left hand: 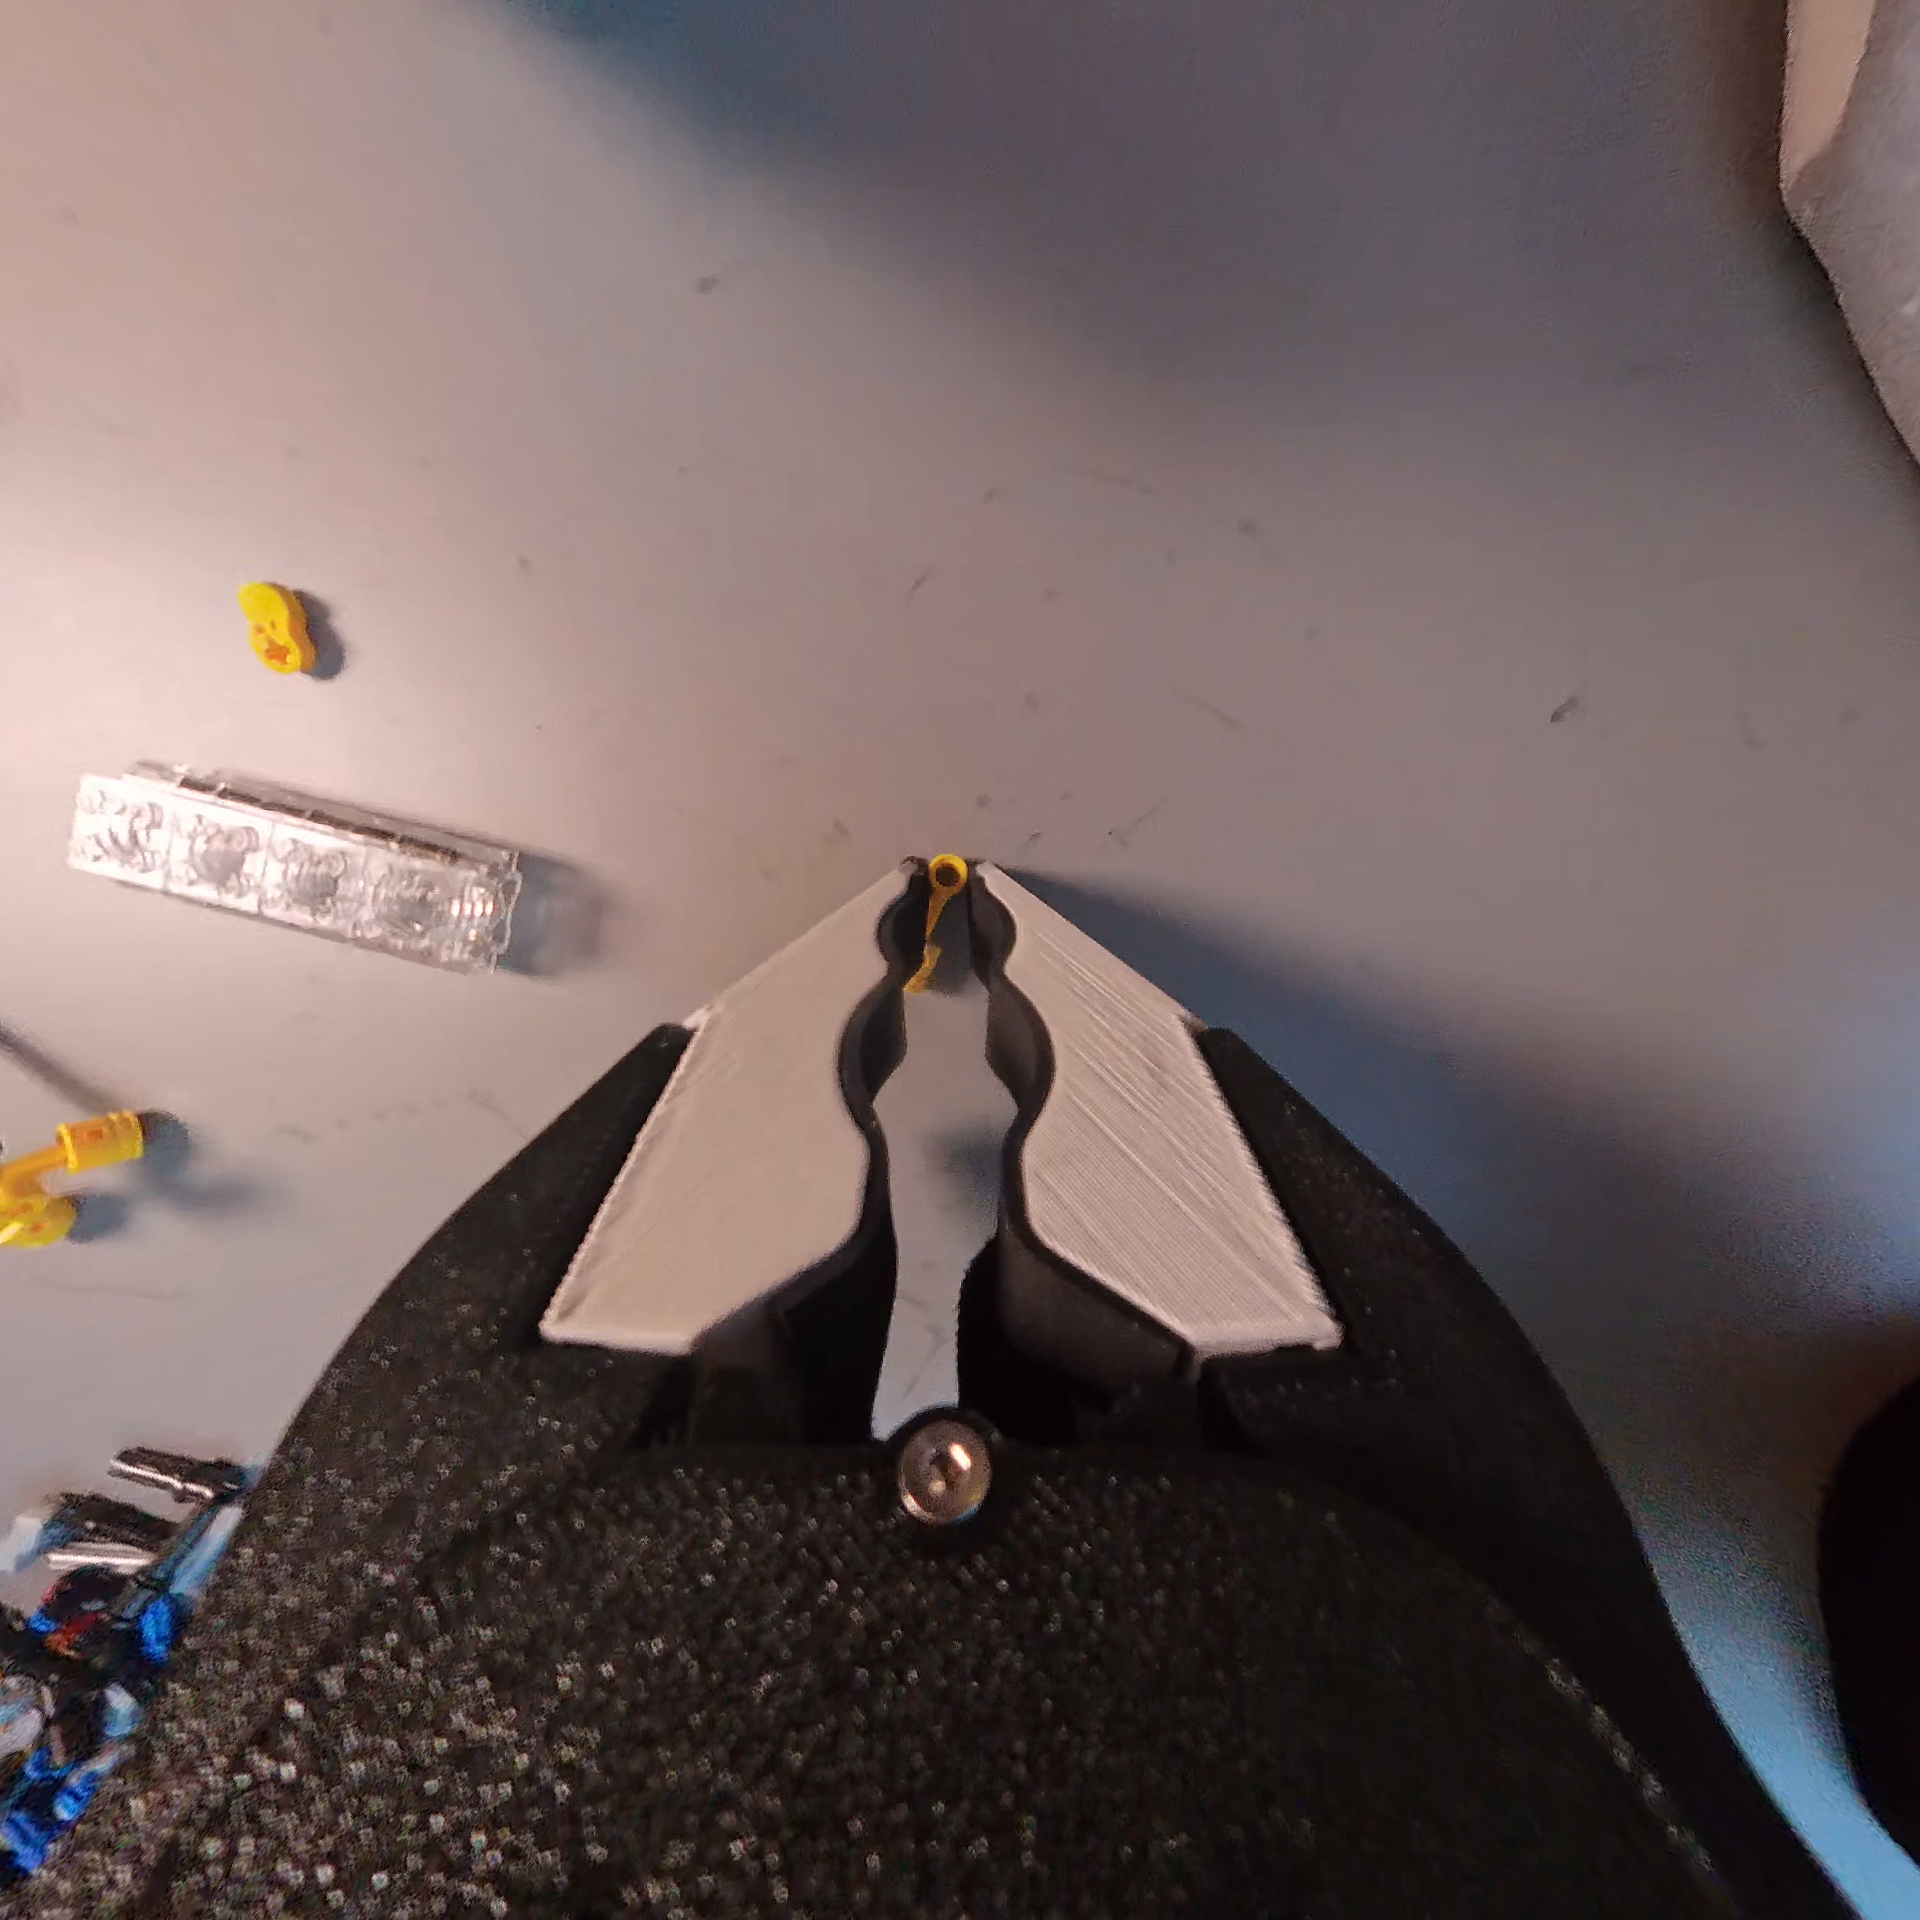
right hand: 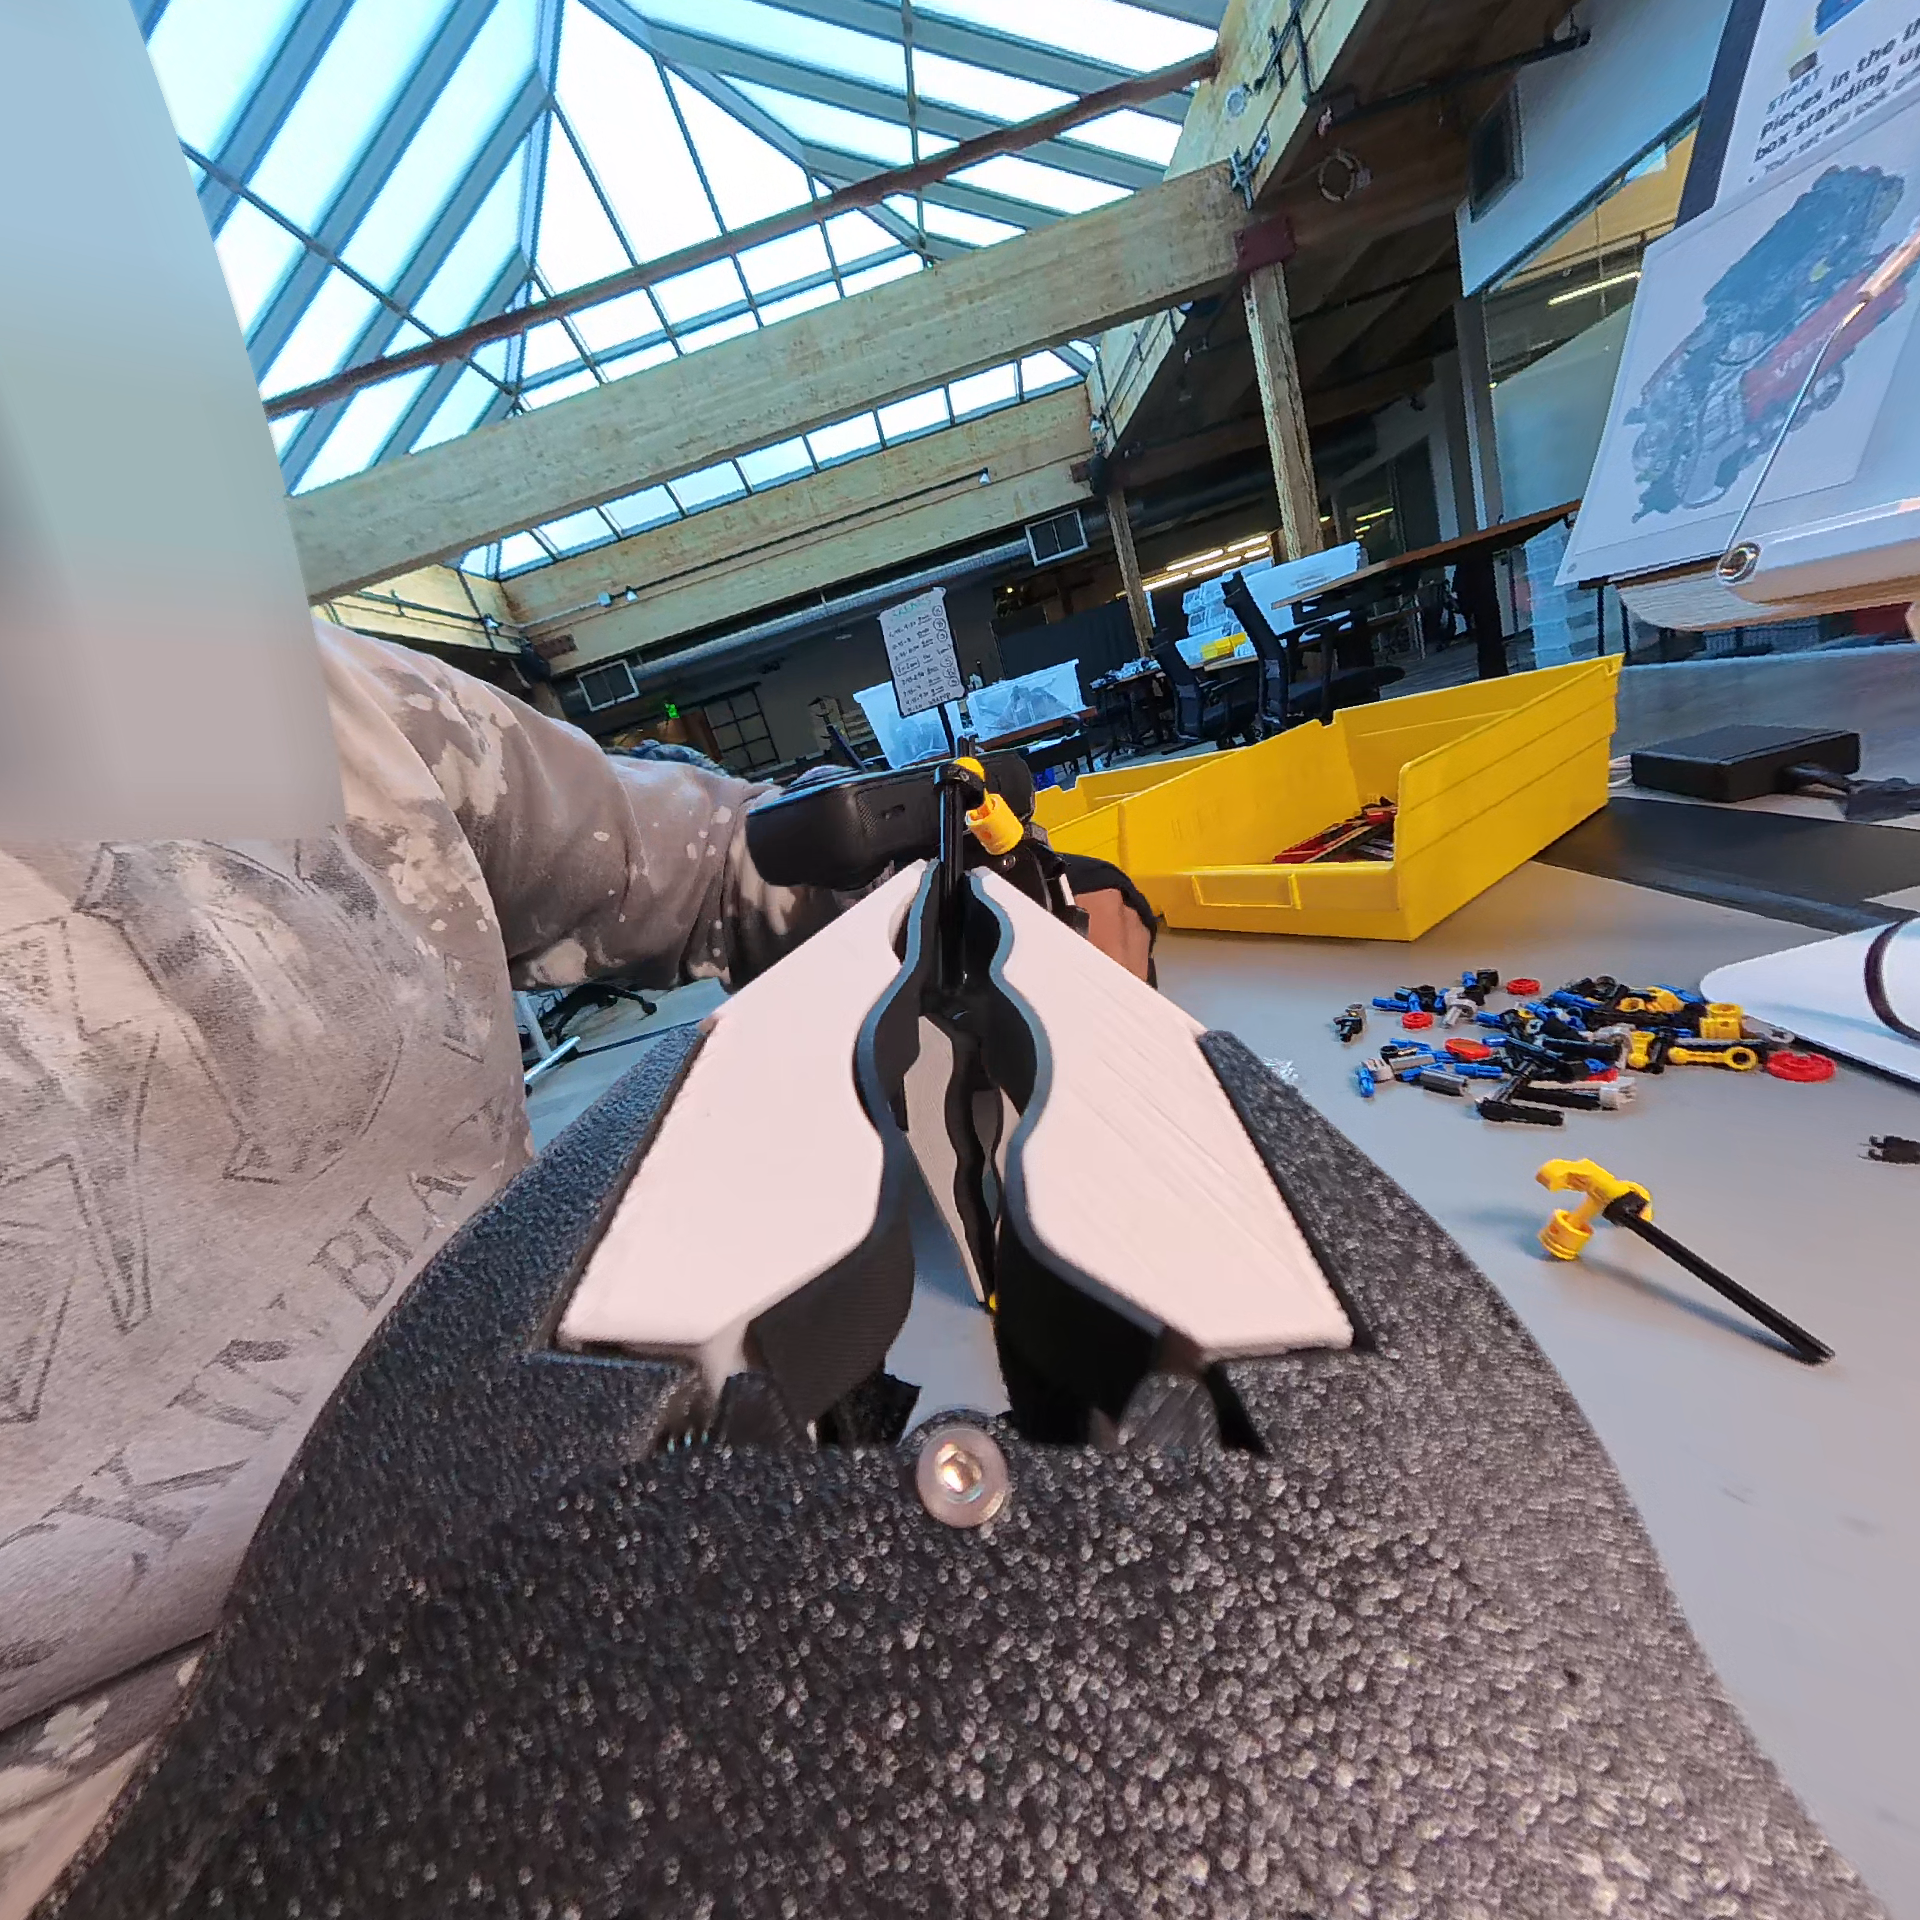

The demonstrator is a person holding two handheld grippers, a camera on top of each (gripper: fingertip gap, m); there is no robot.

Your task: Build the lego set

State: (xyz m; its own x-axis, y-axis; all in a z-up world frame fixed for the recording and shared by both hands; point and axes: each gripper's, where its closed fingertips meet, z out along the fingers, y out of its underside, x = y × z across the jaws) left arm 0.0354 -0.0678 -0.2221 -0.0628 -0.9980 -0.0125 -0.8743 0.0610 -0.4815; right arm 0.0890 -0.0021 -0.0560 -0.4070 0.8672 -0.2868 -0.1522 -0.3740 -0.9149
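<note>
Between the tips of our left hand-held gripper (left hand: 945,883) sits a small yellow pin (left hand: 940,902), pinched at the very front, its ringed end poking just past the fingertips and its thin body running back along the slot between the fingers. Our left hand-held gripper looks down at the grey table (left hand: 1247,520), tips close above it.

Our right hand-held gripper (right hand: 951,894) is pressed together on a black axle (right hand: 948,883) that stands upright out of its tips, long axis straight up from the fingers. At the axle's top is a yellow connector (right hand: 987,816), leaning to the right. This hand-held gripper is held nearly level, pointing away across the table (right hand: 1558,1507). Just beyond its tips a grey patterned sleeve (right hand: 582,821) crosses from the left; whether the black body at its end is our left hand-held gripper we cannot tell.

To the left of our left hand-held gripper, well apart, lie a clear brick strip (left hand: 296,868), a yellow two-hole link (left hand: 278,621) farther ahead, and a yellow elbow piece (left hand: 73,1169) nearer us.

To the right of our right hand-held gripper lies a second black axle with yellow connectors (right hand: 1579,1205), flat on the table, long axis running toward us and rightward. Farther ahead is a loose pile of small parts (right hand: 1558,1039), then a yellow bin (right hand: 1403,821).
</note>
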